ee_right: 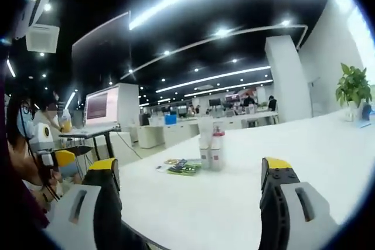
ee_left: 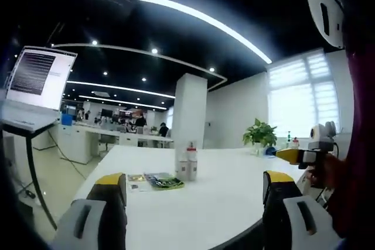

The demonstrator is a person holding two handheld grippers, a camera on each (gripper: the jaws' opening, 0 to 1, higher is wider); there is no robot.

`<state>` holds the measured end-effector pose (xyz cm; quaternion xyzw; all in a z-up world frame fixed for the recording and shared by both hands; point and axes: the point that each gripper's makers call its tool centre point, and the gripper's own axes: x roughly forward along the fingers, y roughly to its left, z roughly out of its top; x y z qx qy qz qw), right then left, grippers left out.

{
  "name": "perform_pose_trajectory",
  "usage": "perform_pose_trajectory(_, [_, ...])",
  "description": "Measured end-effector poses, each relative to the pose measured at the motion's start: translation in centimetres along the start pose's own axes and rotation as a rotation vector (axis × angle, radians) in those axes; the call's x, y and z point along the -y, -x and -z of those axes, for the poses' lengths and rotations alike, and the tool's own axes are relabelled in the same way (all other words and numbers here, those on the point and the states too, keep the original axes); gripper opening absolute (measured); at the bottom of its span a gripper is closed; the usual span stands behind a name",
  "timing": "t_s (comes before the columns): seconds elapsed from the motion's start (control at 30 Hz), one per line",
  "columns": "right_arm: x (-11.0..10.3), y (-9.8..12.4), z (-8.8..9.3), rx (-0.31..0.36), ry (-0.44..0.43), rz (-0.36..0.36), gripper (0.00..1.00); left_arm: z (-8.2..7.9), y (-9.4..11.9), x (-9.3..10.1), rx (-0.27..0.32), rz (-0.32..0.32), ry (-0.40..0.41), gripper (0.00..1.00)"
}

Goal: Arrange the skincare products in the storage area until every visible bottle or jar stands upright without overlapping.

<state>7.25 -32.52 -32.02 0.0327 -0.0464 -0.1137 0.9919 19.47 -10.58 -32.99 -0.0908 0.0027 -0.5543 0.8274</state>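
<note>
A small cluster of white skincare bottles [ee_left: 186, 163], one with a red top, stands upright near the middle of the white table [ee_left: 222, 203]. In the right gripper view the same bottles [ee_right: 211, 149] stand close together, touching or nearly so. Flat green and yellow packets [ee_left: 154, 181] lie on the table just left of them, and the packets [ee_right: 182, 167] show again in the right gripper view. My left gripper [ee_left: 193, 197] is open and empty, well short of the bottles. My right gripper [ee_right: 190, 194] is open and empty too. Its yellow tip [ee_left: 291, 156] enters the left gripper view from the right.
A potted plant [ee_left: 260, 133] stands at the table's far right side. A lit screen [ee_left: 37, 79] sits on a stand left of the table. A person [ee_right: 23, 144] is at the left of the right gripper view. Desks and people fill the far office.
</note>
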Motion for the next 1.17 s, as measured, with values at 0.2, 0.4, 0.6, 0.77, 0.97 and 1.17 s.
perform_pose_trajectory(0.2, [0.2,-0.4,0.2,-0.010,0.002,-0.006,1.00,-1.4,0.0,-0.8,0.034,-0.012,0.006,1.00])
perform_pose_trajectory(0.4, [0.4,-1.2,0.3,-0.015,-0.001,-0.015,1.00,-1.7,-0.1,-0.5,0.000,-0.019,-0.024,1.00])
perform_pose_trajectory(0.6, [0.2,-1.6,0.6,-0.029,0.011,-0.030,1.00,-2.0,0.0,0.2,0.001,0.017,-0.009,0.99])
perform_pose_trajectory(0.77, [0.1,-2.4,0.8,-0.044,0.020,-0.024,1.00,-1.8,-0.5,-0.9,0.005,-0.004,0.018,0.99])
perform_pose_trajectory(0.97, [0.1,-3.7,0.6,-0.030,0.013,-0.013,1.00,-1.3,-1.2,-2.6,0.013,-0.060,0.065,0.98])
perform_pose_trajectory(1.17, [-0.4,-4.8,1.9,-0.069,0.019,-0.038,1.00,-0.6,-2.0,-2.9,-0.012,-0.055,0.064,0.99])
